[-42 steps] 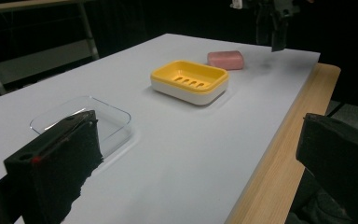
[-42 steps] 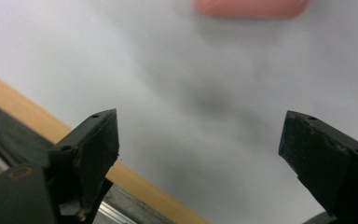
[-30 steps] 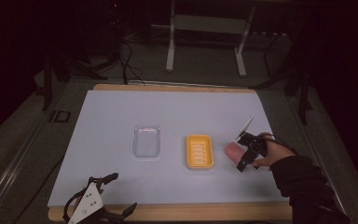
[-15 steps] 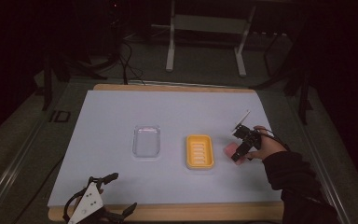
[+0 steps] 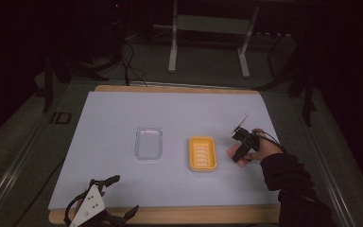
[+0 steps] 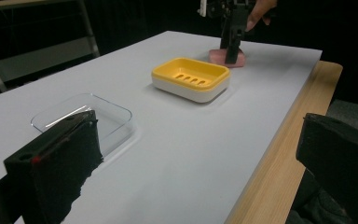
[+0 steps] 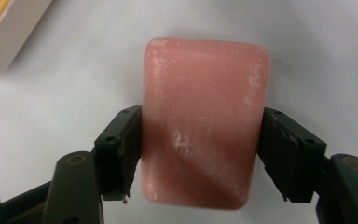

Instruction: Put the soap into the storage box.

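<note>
A: Right gripper point(image 5: 239, 152) has shifted since a second ago, in from the table's point(image 5: 123, 113) right edge toward the yellow soap dish point(image 5: 202, 153); it's now just beside the dish.

B: Jaws?

A: Closed partway, one pad on each long side of the pink soap bar point(image 7: 204, 121). Both pads touch it. Bar lies flat on the table, right of the dish, near the right edge.

B: Left gripper point(image 5: 105, 201)?

A: Sits at the front-left corner, jaws wide apart, holding nothing. Clear tray point(image 5: 148, 142) is mid-table, left of the dish, well apart from both grippers.
</note>
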A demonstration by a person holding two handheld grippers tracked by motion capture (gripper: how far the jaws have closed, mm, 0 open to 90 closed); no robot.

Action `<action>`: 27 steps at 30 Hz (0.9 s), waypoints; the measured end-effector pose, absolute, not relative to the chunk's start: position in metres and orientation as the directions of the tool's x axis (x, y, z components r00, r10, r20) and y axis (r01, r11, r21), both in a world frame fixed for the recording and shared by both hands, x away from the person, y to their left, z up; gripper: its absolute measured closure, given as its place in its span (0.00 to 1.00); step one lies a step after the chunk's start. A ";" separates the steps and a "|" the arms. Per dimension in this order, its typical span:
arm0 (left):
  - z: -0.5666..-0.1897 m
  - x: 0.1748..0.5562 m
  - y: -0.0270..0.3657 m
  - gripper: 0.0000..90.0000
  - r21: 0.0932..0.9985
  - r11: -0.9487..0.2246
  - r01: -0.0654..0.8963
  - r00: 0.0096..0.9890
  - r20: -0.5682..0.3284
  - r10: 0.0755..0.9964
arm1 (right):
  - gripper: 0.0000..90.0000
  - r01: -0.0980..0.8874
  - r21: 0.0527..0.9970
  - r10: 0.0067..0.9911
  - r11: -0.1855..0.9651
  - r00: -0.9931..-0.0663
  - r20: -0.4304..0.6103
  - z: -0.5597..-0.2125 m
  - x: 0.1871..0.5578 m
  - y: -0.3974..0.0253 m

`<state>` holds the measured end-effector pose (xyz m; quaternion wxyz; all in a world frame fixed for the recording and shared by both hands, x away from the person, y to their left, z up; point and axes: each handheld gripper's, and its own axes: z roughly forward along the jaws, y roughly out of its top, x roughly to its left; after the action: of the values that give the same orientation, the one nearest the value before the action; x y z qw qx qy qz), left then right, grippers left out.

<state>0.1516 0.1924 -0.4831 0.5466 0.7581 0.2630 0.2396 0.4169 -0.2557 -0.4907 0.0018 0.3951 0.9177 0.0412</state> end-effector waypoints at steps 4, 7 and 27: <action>-0.483 0.152 0.192 0.00 0.955 -0.263 0.138 0.747 0.074 0.661 | 0.39 0.723 0.073 0.723 0.687 -0.690 0.031 -0.496 0.418 -0.255; -0.483 0.152 0.192 0.00 0.954 -0.266 0.139 0.747 0.075 0.660 | 0.39 0.720 0.073 0.720 0.690 -0.693 0.025 -0.498 0.418 -0.255; -0.483 0.151 0.192 0.00 0.955 -0.263 0.139 0.750 0.072 0.658 | 0.41 0.876 0.008 0.875 0.483 -0.483 -0.024 -0.496 0.416 -0.246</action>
<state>0.1511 0.1920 -0.4830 0.5472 0.7586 0.2625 0.2370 0.4160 -0.2455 -0.4956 0.0121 0.5084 0.8610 -0.0028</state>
